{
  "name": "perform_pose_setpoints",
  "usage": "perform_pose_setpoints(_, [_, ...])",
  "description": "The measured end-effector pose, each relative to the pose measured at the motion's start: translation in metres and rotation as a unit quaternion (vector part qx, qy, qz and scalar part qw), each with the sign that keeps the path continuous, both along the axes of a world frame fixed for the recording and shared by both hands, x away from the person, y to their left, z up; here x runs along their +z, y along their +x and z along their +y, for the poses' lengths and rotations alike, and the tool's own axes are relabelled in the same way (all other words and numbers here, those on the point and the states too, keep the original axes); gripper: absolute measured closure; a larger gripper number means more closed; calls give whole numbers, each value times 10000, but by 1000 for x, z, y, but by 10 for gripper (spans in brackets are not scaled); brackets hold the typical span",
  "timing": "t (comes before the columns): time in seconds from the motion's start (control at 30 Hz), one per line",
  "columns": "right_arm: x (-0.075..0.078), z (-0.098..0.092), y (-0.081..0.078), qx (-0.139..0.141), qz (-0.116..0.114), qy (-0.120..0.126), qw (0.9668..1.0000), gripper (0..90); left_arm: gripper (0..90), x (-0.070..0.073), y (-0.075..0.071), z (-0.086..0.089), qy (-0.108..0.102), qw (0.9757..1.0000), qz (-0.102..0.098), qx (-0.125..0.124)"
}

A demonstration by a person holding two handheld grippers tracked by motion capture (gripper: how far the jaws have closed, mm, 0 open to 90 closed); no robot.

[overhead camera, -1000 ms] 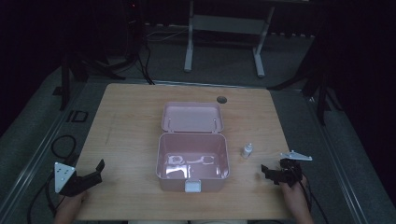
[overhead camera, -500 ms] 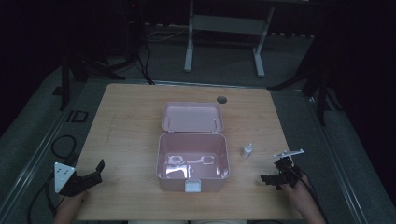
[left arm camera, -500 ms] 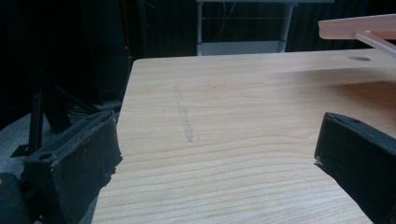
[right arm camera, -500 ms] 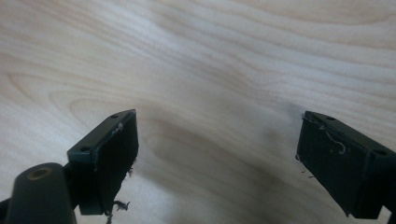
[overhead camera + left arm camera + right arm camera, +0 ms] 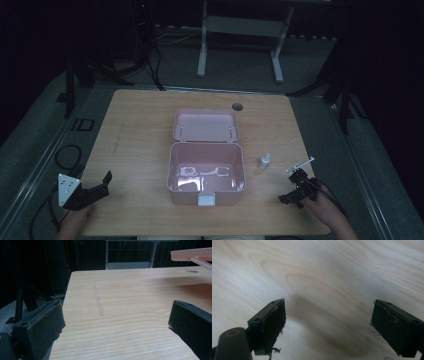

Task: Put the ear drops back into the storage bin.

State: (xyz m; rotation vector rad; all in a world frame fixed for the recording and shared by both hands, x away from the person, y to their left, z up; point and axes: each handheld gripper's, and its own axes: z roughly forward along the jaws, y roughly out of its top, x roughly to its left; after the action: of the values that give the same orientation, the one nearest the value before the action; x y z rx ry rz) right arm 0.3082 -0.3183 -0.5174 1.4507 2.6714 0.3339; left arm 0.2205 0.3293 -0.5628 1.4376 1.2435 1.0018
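Observation:
An open pink box (image 5: pixel 206 186) stands at the table's middle, its lid (image 5: pixel 205 125) laid back behind it. Pale shapes lie on the box floor; what they are is unclear. A small white bottle (image 5: pixel 264 161) stands upright just right of the box. My left gripper (image 5: pixel 104 184) rests near the front left corner, open and holding nothing, its jaws wide apart in the left gripper view (image 5: pixel 116 315). The right gripper (image 5: pixel 290 188) hovers at the front right, below the bottle, tilted down at bare wood. It is open and holds nothing (image 5: pixel 328 315).
The wooden table (image 5: pixel 140 130) has a round cable hole (image 5: pixel 237 106) at its back edge. The lid's edge (image 5: pixel 192 253) and that cable hole (image 5: pixel 192 271) appear far off in the left gripper view. Dark floor, cables and a stand surround the table.
The right hand has rolled and drawn slightly toward the front edge, so its gripper now points down at the table. The left gripper has stayed put.

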Motion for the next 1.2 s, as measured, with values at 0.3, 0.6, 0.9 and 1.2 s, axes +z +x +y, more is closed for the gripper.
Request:
perform_pose_setpoints(0.3, [7, 7, 1, 469, 803, -452, 9946, 122, 4, 0, 0, 0, 5, 10000, -10, 10])
perform_pose_setpoints(0.6, [12, 14, 5, 1017, 1225, -845, 9836, 141, 4, 0, 0, 0, -3, 10000, -7, 15])
perform_pose_setpoints(0.9, [15, 18, 15, 1015, 1373, -863, 9815, 123, 4, 0, 0, 0, 3, 10000, -17, 18])
perform_pose_setpoints(1.2, [24, 24, 29, 1327, 1118, -949, 9803, 133, 4, 0, 0, 0, -1, 10000, -9, 12])
